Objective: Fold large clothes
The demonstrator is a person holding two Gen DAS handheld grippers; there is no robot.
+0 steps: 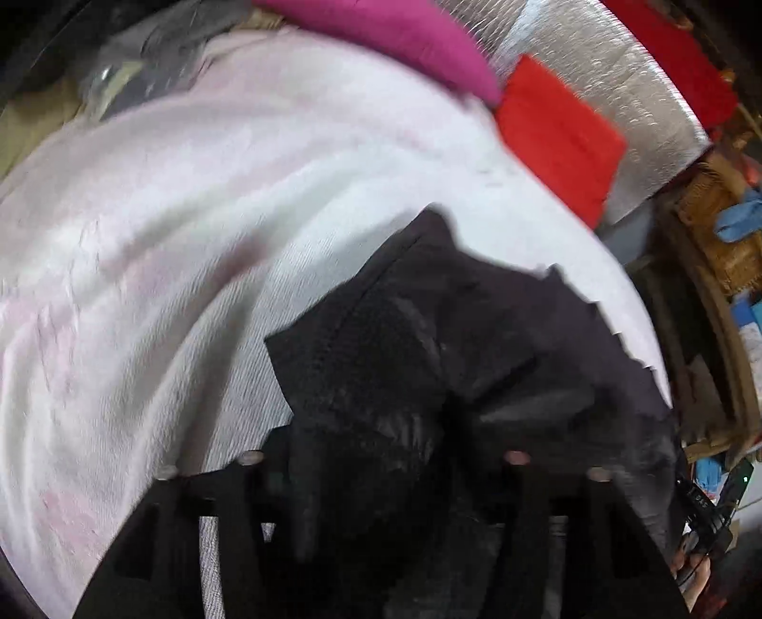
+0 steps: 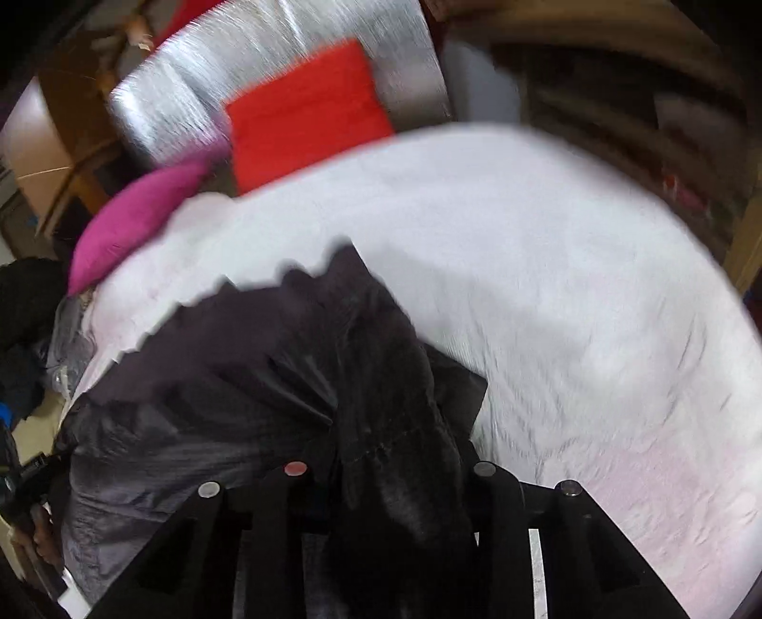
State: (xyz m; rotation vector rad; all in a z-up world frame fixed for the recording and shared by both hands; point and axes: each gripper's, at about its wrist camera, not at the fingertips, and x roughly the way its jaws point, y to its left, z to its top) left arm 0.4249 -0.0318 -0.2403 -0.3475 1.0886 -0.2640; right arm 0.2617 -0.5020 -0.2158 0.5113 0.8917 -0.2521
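The dark garment [image 1: 428, 343] is lying bunched on the pale bedsheet [image 1: 166, 238], near the bed's front edge, and is running in between the fingers of both grippers. In the left wrist view a zipper line and a mesh lining are showing, so it is probably a jacket; the fabric is crumpled, not spread flat. In the right wrist view the same garment [image 2: 285, 371] is spilling off to the left, its shiny outer side showing in loose folds.

The left gripper [image 1: 381, 457] is having cloth sitting between its fingers, but whether the pads are actually clamping it I cannot tell, since black fabric is hiding them. The right gripper [image 2: 390, 469] is looking clenched on a thick bundle of the garment, which is filling the gap between its fingers.

Progress, judging from the lie of the cloth: early. No neat fold is showing anywhere; the garment needs spreading, sleeves turning in, then halving. All of that is seeming left to do.

Containers: none is appearing in either view. Beyond the garment, a magenta pillow [image 1: 405, 43] and a red cloth [image 1: 562, 138] are resting at the far edge of the bed against a silver quilted panel [image 1: 605, 81]. Clutter at the room's edge is too blurred to name.
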